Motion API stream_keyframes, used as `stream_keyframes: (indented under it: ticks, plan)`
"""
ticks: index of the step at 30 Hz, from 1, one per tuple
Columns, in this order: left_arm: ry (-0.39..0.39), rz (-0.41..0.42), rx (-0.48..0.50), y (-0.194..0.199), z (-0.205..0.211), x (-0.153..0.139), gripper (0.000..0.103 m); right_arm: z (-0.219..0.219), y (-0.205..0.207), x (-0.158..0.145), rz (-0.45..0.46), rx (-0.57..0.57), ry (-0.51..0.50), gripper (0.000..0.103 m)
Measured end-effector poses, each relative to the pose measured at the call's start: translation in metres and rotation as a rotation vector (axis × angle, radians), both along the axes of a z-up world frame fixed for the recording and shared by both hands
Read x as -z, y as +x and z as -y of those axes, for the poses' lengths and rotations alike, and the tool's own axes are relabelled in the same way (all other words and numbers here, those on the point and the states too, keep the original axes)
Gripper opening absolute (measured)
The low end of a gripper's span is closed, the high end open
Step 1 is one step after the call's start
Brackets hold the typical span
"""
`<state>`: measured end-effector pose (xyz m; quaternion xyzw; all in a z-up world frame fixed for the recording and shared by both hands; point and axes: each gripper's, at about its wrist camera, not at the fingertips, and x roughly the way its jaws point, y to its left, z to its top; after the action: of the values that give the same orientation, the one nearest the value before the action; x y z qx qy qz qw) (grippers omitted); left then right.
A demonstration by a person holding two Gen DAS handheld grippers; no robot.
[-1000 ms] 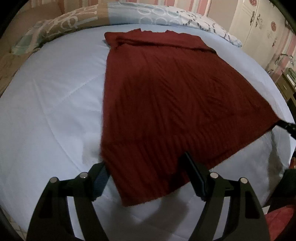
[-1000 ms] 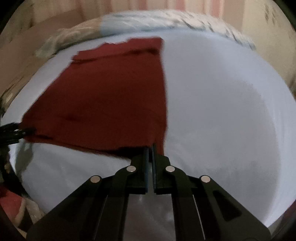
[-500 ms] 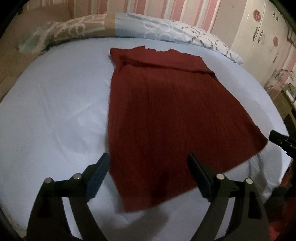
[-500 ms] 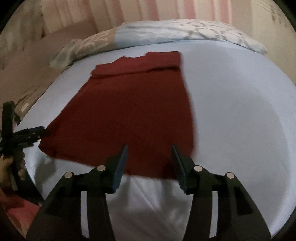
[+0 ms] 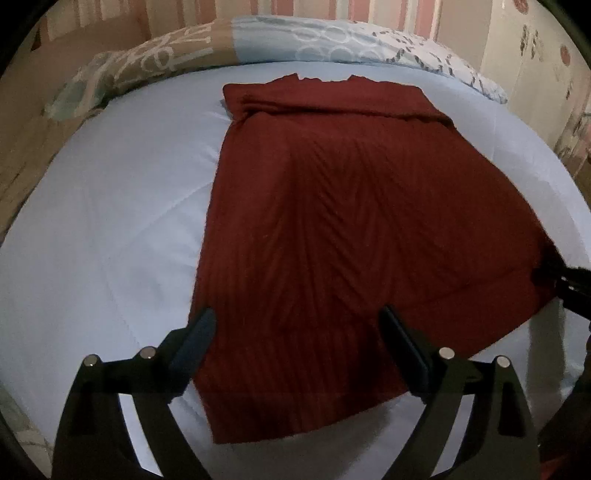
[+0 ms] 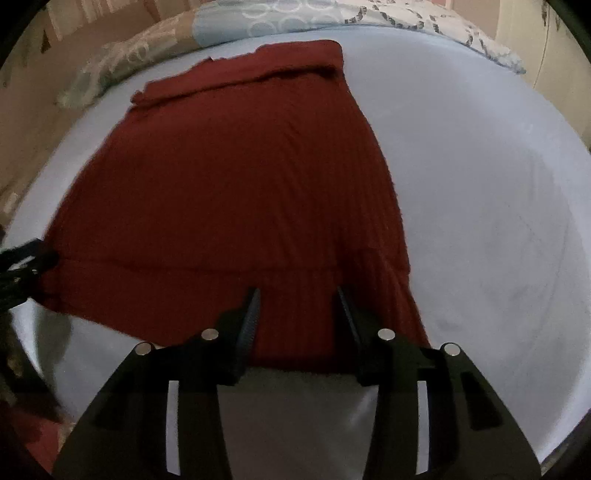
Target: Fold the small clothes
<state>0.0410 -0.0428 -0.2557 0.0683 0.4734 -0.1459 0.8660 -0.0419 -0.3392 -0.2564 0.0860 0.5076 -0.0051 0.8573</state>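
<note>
In the left wrist view, a dark red ribbed garment (image 5: pixel 354 236) is lying flat on the pale blue bedcover (image 5: pixel 103 229), its narrow folded-over end reaching toward the far edge of the bed, just short of the patterned pillows (image 5: pixel 258 40), and its wide hem spreading toward the near edge. The left gripper (image 5: pixel 295 332) is hovering over the hem's near left corner with its jaws standing wide and having just been opening further; the cloth is showing in the gap between the fingers (image 5: pixel 197 338), but neither pad is pressing on it, so it is gripping nothing. At the right edge of this view, the tip of the right gripper (image 5: pixel 565 282) is sitting at the hem's other corner. A striped wall (image 5: pixel 332 11) is standing behind the pillows, and a pale cupboard (image 5: pixel 532 51) is standing off the far right corner of the bed. In the right wrist view, the garment (image 6: pixel 229 184) is filling the left half of the bedcover (image 6: pixel 480 203), with the pillows (image 6: pixel 295 18) lying along the far edge. The right gripper (image 6: pixel 297 306) is hanging over the hem's near right corner with its jaws partly apart, having just been closing a little; the cloth is lying below the gap, and the pads are not clamping it. The left gripper (image 6: pixel 26 258) is showing at the left edge, beside the hem's opposite corner.
</note>
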Motion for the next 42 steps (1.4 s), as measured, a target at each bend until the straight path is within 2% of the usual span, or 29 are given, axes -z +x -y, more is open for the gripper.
stream_keyframes:
  ticks: [1,2,4,6,11,12,13,16,18,20,25,27,36,39,42]
  plan:
    - [-0.004,0.001,-0.003,-0.001,-0.001,-0.001,0.091,0.002,-0.005,-0.007,0.026,-0.006,0.021,0.057]
    - [-0.005,0.002,-0.003,-0.003,-0.002,-0.003,0.091,0.004,-0.012,-0.015,0.057,0.002,0.023,0.081]
    - [-0.005,0.004,-0.005,-0.006,-0.005,-0.005,0.091,0.01,-0.025,-0.028,0.12,0.056,0.009,0.1]
    - [-0.008,0.004,-0.012,-0.008,-0.009,-0.006,0.091,0.021,-0.029,-0.034,0.153,0.133,-0.009,0.1]
    - [-0.007,-0.004,-0.037,-0.008,-0.013,-0.007,0.092,0.027,-0.012,-0.014,0.047,0.165,-0.038,0.1]
    - [-0.005,0.001,-0.038,-0.008,-0.015,-0.008,0.092,0.026,-0.007,-0.01,0.035,0.169,-0.037,0.098]
    - [0.0,0.006,-0.037,-0.009,-0.015,-0.008,0.093,0.026,-0.004,-0.004,0.013,0.182,-0.036,0.092]
    - [0.012,0.012,-0.039,-0.011,-0.017,-0.009,0.093,0.029,0.006,0.012,-0.05,0.21,0.028,0.061]
    - [0.012,0.012,-0.043,-0.011,-0.019,-0.009,0.093,0.029,0.003,0.013,-0.059,0.222,0.072,0.048]
    - [0.013,0.012,-0.05,-0.011,-0.022,-0.009,0.093,0.023,0.005,0.011,-0.064,0.177,0.098,0.014]
    - [0.02,-0.004,-0.065,-0.012,-0.029,-0.007,0.093,0.0,0.004,0.003,-0.058,0.104,-0.016,0.013]
    - [0.014,-0.017,-0.07,-0.014,-0.034,-0.003,0.098,0.001,0.002,0.006,-0.057,0.099,-0.032,0.013]
    - [-0.116,-0.123,-0.15,-0.011,-0.06,0.018,0.098,0.001,0.003,0.01,-0.057,0.082,-0.047,0.014]
    - [-0.074,-0.14,-0.136,-0.007,-0.052,0.026,0.098,0.001,0.004,0.012,-0.055,0.083,-0.043,0.014]
    - [-0.03,-0.113,-0.116,-0.008,-0.043,0.028,0.098,0.0,0.005,0.013,-0.056,0.08,-0.047,0.014]
